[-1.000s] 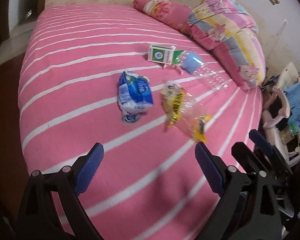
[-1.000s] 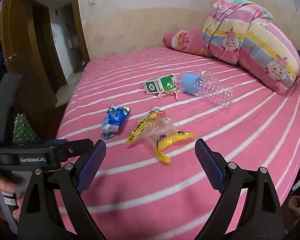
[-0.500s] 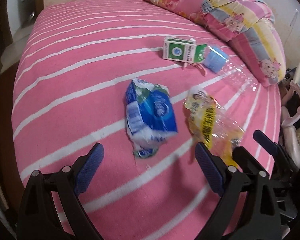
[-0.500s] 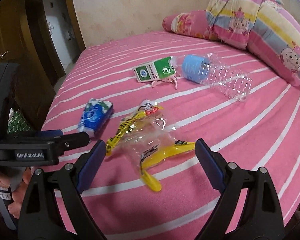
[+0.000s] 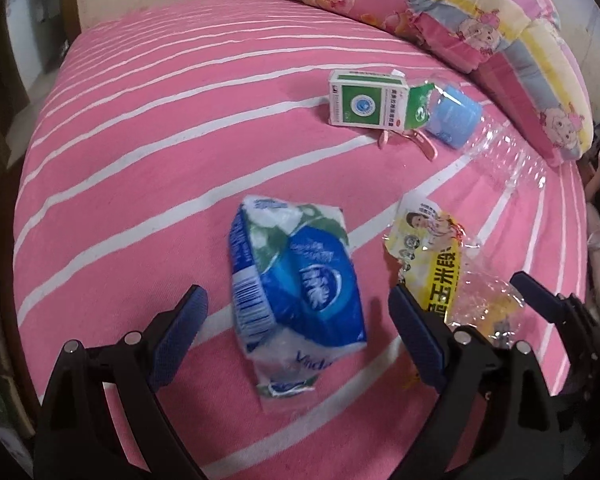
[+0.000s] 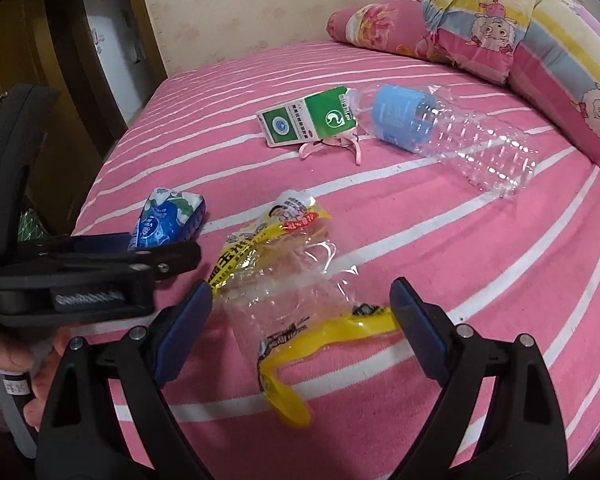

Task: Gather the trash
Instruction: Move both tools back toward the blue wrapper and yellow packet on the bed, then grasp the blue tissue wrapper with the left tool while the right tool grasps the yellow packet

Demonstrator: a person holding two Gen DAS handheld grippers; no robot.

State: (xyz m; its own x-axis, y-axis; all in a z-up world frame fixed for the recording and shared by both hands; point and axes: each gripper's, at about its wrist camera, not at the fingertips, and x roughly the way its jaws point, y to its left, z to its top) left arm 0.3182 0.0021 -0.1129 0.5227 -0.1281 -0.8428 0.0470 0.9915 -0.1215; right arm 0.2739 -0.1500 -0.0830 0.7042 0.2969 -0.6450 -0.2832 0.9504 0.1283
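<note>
On the pink striped bed [image 5: 148, 152], the blue tissue pack [image 5: 296, 284] was framed between the spread, empty jaws of the left gripper [image 5: 298, 312], while the clear yellow wrapper [image 6: 296, 292], just beside that pack, was bracketed untouched by the wide-open right gripper [image 6: 302, 304].

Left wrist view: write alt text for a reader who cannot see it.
Open left tongs hang over a blue tissue pack on a pink striped bed. Right of it lies a yellow wrapper; farther back, a green carton, a clear bottle and pillows.
</note>
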